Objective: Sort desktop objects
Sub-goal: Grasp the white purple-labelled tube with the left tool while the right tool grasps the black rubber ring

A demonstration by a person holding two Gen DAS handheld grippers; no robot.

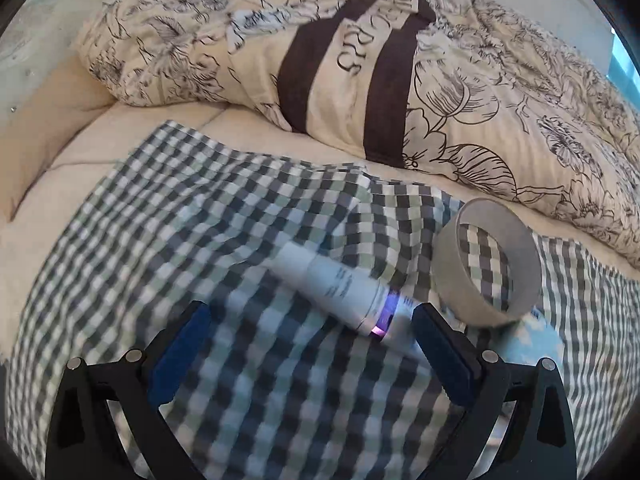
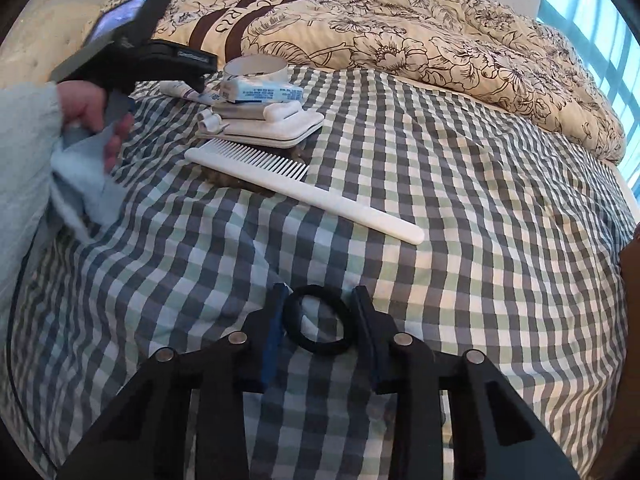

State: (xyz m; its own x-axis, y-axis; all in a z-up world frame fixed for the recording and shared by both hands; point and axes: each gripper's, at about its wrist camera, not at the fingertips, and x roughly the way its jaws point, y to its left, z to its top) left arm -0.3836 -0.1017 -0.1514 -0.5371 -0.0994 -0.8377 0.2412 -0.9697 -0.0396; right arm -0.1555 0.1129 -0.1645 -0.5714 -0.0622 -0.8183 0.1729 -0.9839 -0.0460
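My right gripper [image 2: 318, 320] points down at the bed with a black hair tie [image 2: 319, 319] lying flat between its fingers [image 2: 273, 332]. The fingers stand narrow, right against the ring's two sides, though I cannot tell whether the pads actually press on it.

My left gripper [image 1: 310, 344] hangs with its fingers wide and nothing between them. Just ahead of it lies a white tube [image 1: 332, 284], on its side and slanted, its lower end near my right-hand finger [image 1: 440, 352]. Just beside that end stands a grey tape ring [image 1: 490, 264] on its edge, tilted, and a pale blue packet [image 1: 536, 332] lies under its near side.

From the right wrist, a white comb [image 2: 304, 190] lies slantwise well ahead of the hair tie, its toothed end resting over something brown that I cannot make out. Behind it sit a flat white case [image 2: 264, 126] with small white rolls on top, then a blue-and-white box [image 2: 260, 90]. My left hand [image 2: 96, 120], in a light blue sleeve [image 2: 28, 168], holds its gripper's handle there.

Everything rests on a green, grey and white checked cloth [image 2: 460, 208] spread over the bed. A rumpled cream quilt [image 2: 400, 32] with black flowers and brown stripes lies behind, and a bright window [image 2: 600, 32] shows at the right.
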